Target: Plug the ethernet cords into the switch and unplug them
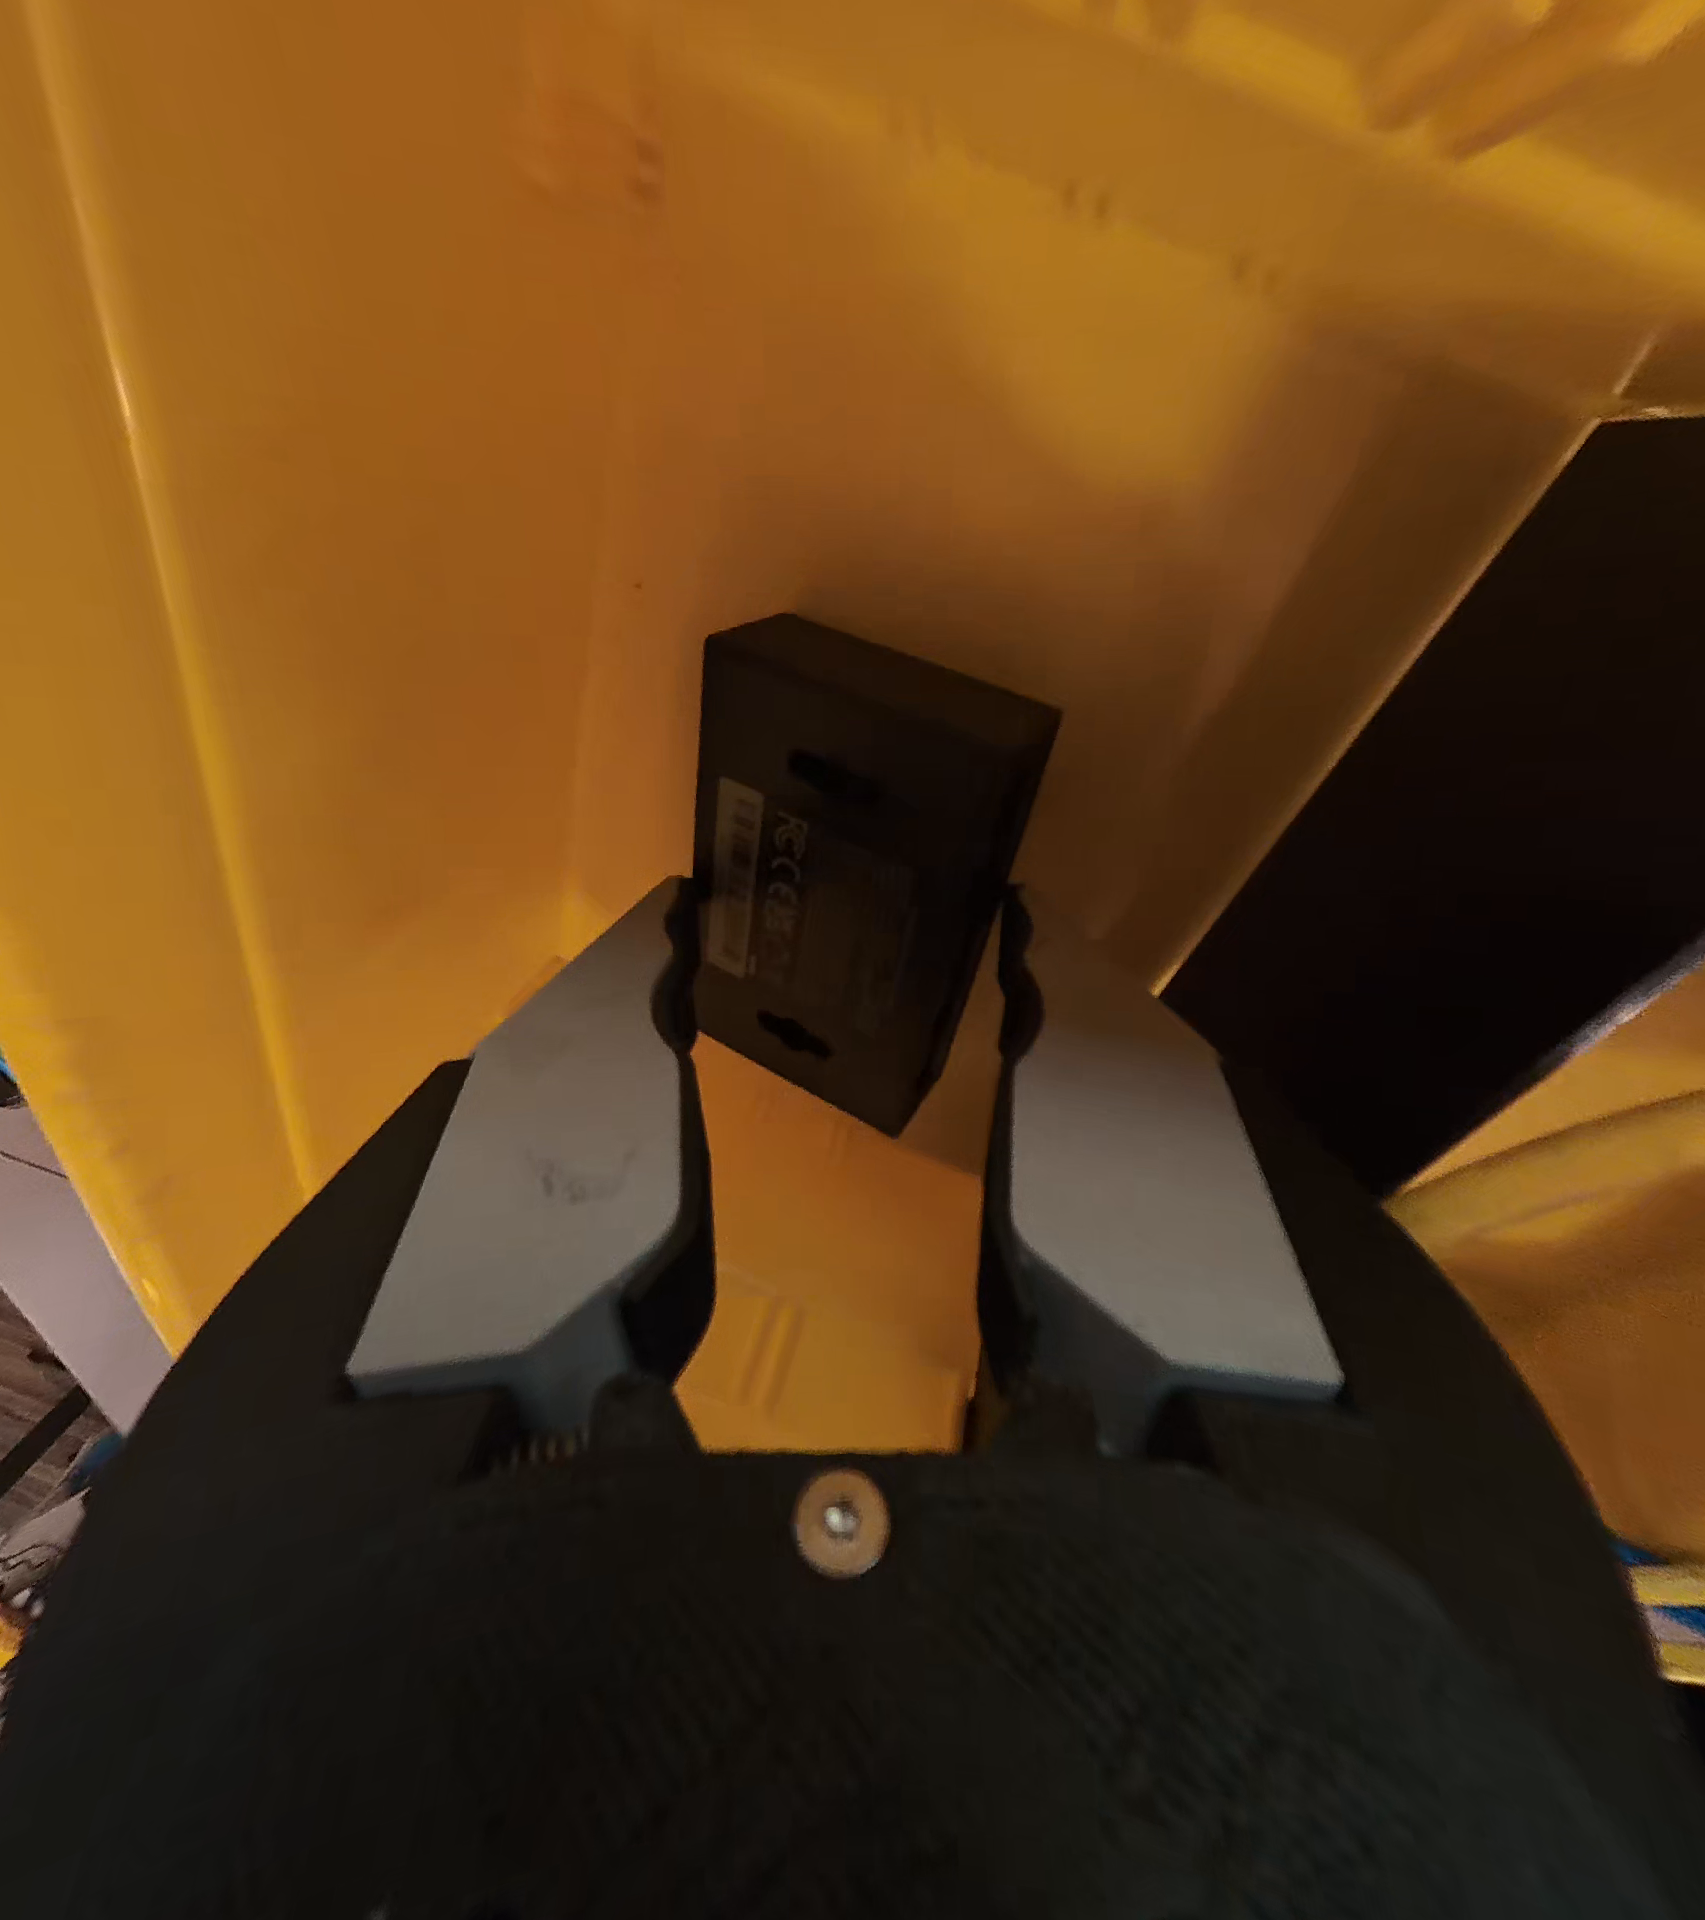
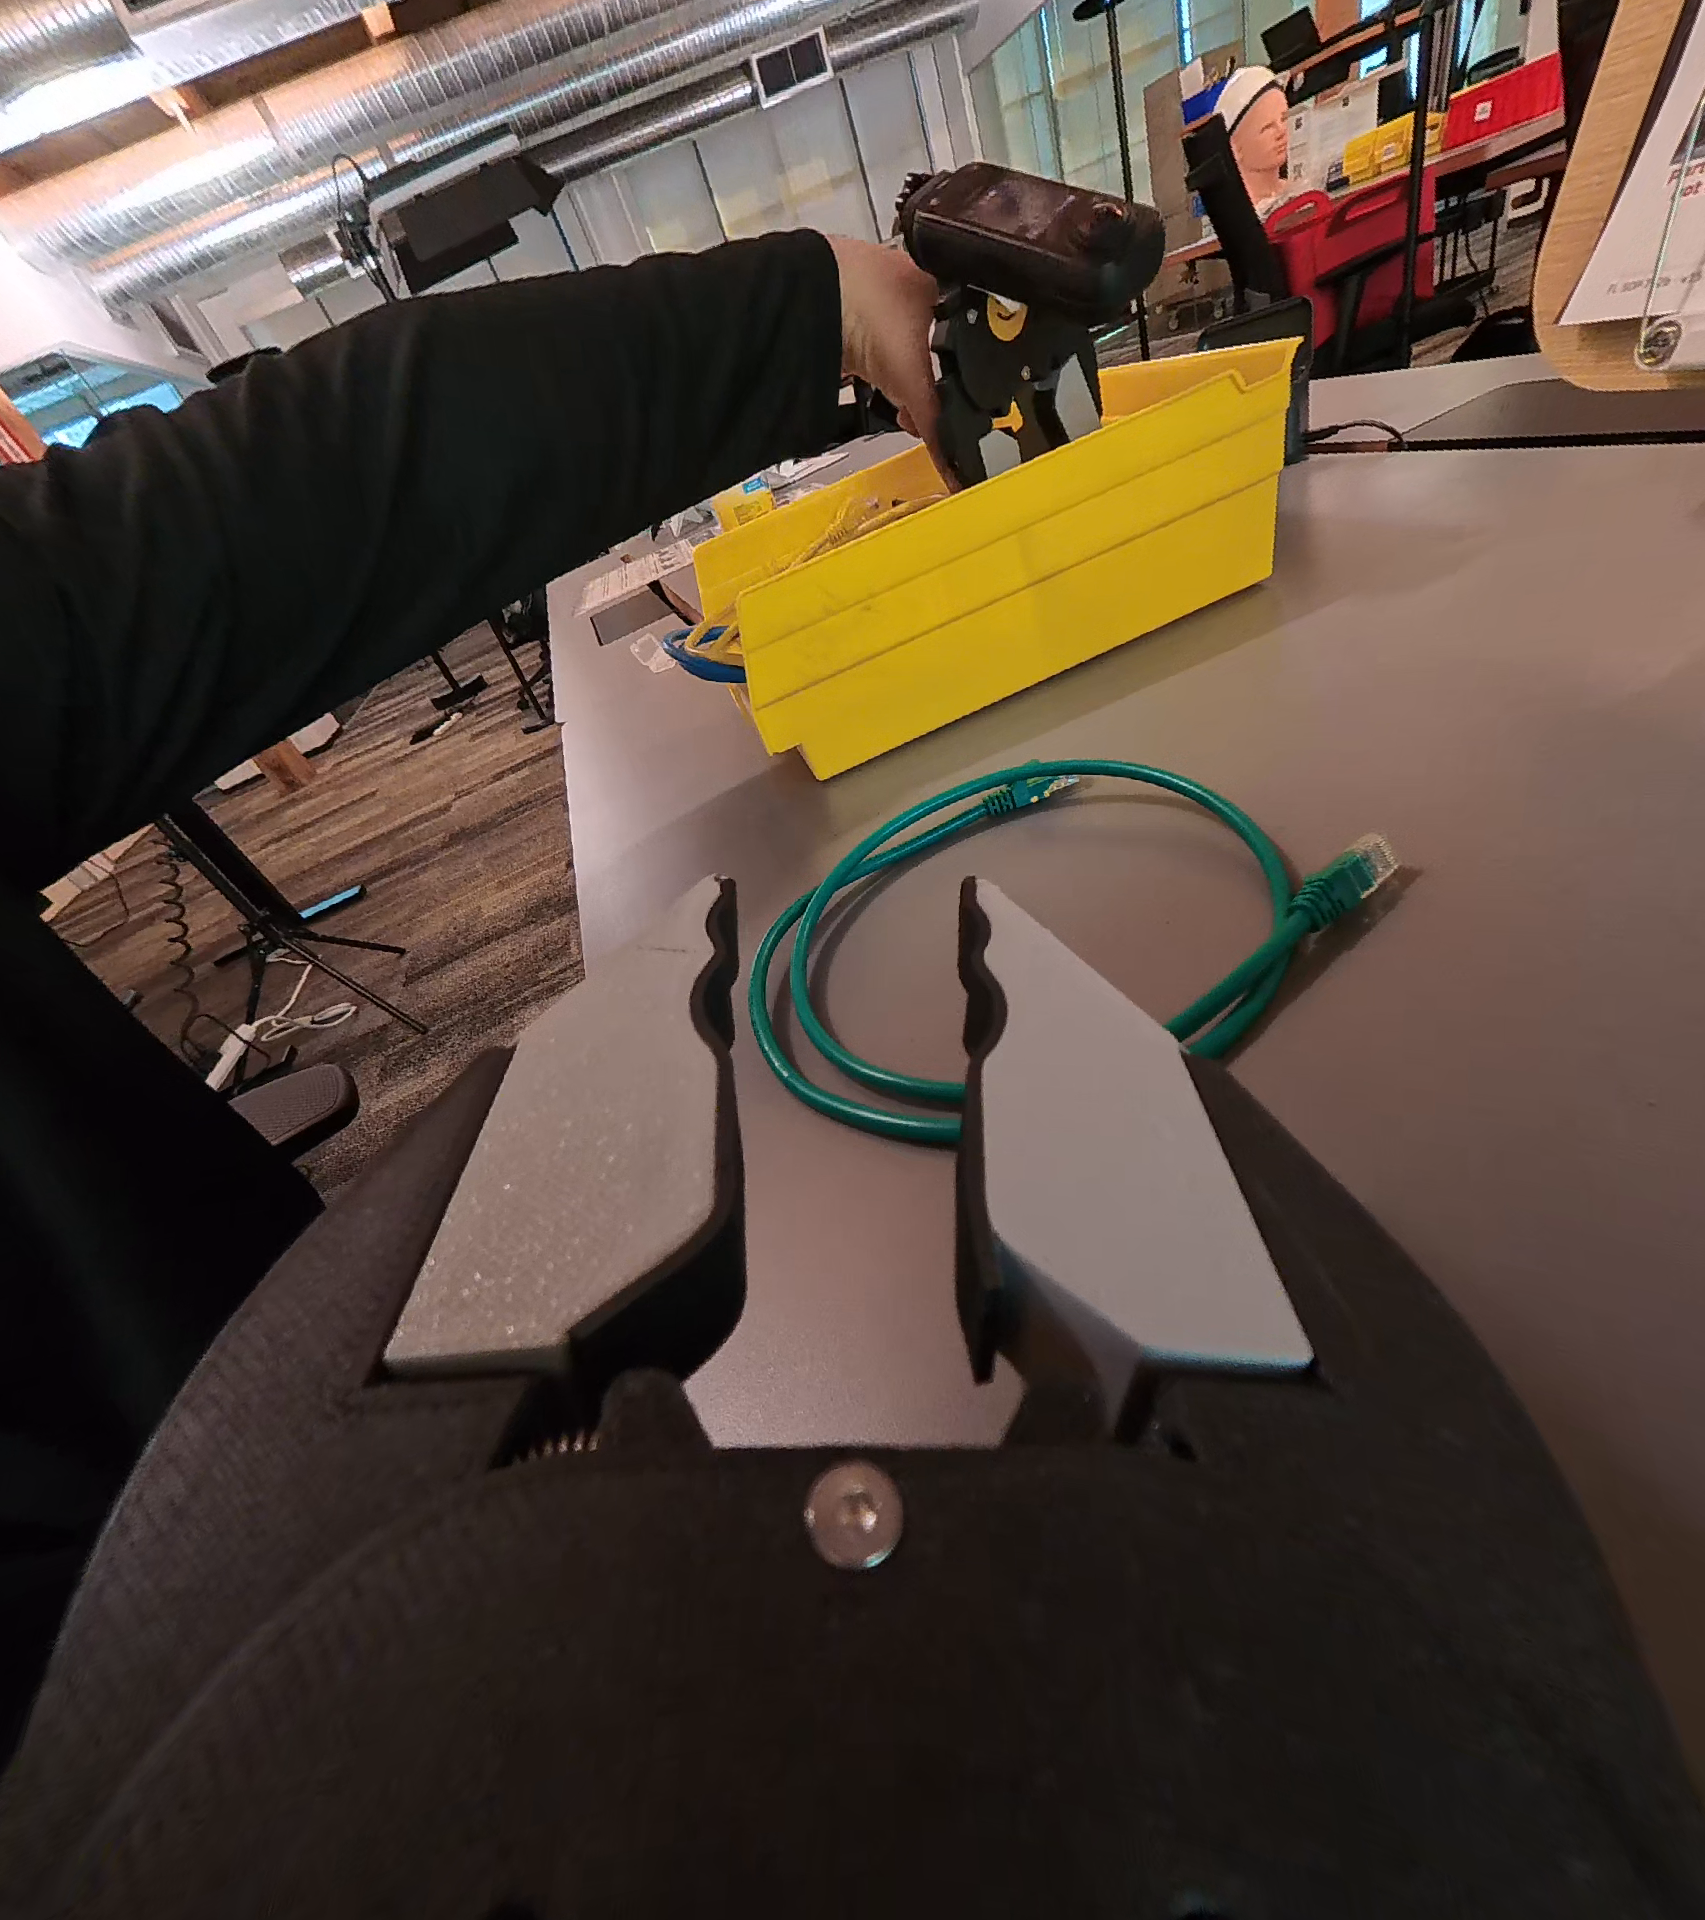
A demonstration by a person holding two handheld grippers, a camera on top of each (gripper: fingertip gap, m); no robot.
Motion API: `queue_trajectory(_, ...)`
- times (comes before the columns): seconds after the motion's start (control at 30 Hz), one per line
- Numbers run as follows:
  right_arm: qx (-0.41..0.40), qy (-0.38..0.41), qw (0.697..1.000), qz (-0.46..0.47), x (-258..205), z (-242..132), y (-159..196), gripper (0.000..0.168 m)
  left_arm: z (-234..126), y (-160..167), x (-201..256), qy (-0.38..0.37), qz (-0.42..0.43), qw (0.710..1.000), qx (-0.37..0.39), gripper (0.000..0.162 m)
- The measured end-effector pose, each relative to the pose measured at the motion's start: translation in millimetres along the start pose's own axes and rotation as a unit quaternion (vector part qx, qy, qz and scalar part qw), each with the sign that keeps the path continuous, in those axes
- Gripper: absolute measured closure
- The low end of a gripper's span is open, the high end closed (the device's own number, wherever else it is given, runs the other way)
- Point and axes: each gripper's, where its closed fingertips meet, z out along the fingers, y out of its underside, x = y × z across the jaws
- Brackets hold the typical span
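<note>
My left gripper (image 1: 843, 914) clamps the black switch (image 1: 863, 862) inside the yellow bin (image 2: 1014, 592); my right gripper (image 2: 843, 914) hovers released above the green cord (image 2: 1024, 935).

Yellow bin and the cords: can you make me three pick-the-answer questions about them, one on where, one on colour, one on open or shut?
1. Where is the black switch?
A. Inside the yellow bin
B. On the floor
C. Under the green cord

2. What colour is the cord lying loose on the table?
A. Red
B. Green
C. White

3. How is the right gripper?
A. Shut on the cord
B. Holding the bin
C. Open, holding nothing

Answers: A, the left gripper reaches it between yellow walls; B, its loop is green; C, bare table shows between its fingers.
</note>
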Motion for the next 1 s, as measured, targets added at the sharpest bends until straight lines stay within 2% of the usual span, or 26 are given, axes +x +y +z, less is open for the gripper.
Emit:
queue_trajectory(0.13,-0.001,-0.002,1.0,0.004,0.3,0.3,0.2,0.129,2.3,-3.1,-1.9,0.008,-0.024,0.999,0.019,0.103)
queue_trajectory(0.17,-0.002,-0.002,1.0,0.005,0.4,0.4,0.4,0.129,6.4,-3.2,-2.4,0.005,-0.023,1.0,0.017,0.097)
queue_trajectory(0.2,-0.002,-0.003,1.0,0.006,0.4,0.5,0.6,0.129,10.4,-2.1,2.4,0.017,-0.019,1.0,0.009,0.1)
queue_trajectory(0.23,-0.003,-0.003,1.0,0.006,0.4,0.6,0.6,0.129,10.4,-6.3,13.2,0.059,-0.023,0.998,0.021,0.12)
queue_trajectory(0.27,-0.003,-0.003,1.0,0.007,0.6,0.6,0.7,0.129,8.8,-11.2,27.3,0.114,-0.025,0.993,0.031,0.128)
queue_trajectory(0.3,-0.003,-0.003,1.0,0.007,0.6,0.6,0.6,0.129,9.6,-18.5,23.1,0.108,-0.037,0.992,0.047,0.116)
queue_trajectory(0.33,-0.002,-0.002,1.0,0.008,0.9,0.5,0.6,0.129,10.3,-22.4,20.1,0.108,-0.04,0.992,0.052,0.113)
queue_trajectory(0.43,-0.001,-0.003,1.0,0.011,1.2,0.3,0.3,0.129,11.0,-23.8,16.4,0.106,-0.041,0.992,0.053,0.115)
queue_trajectory(0.47,-0.001,-0.003,1.0,0.011,1.2,0.2,0.2,0.129,10.8,-23.1,15.8,0.105,-0.034,0.992,0.057,0.123)
queue_trajectory(0.5,-0.001,-0.004,1.0,0.011,1.0,0.2,0.3,0.129,11.7,-20.4,11.1,0.091,-0.027,0.994,0.053,0.135)
queue_trajectory(0.63,-0.001,-0.004,1.0,0.011,0.6,0.1,0.3,0.129,12.7,-13.7,-7.1,0.02,-0.016,0.998,0.064,0.135)
queue_trajectory(0.73,-0.001,-0.005,1.0,0.011,0.6,0.2,0.5,0.129,1.8,-6.1,-32.8,-0.068,-0.036,0.994,0.076,0.135)
queue_trajectory(0.87,0.0,-0.005,1.0,0.008,-0.2,-0.1,0.3,0.129,-38.4,5.1,-61.5,-0.239,-0.05,0.967,0.07,0.135)
queue_trajectory(1.0,0.001,-0.003,1.0,0.003,-0.8,-0.4,0.1,0.129,-85.0,0.2,-36.3,-0.337,-0.057,0.936,0.079,0.136)
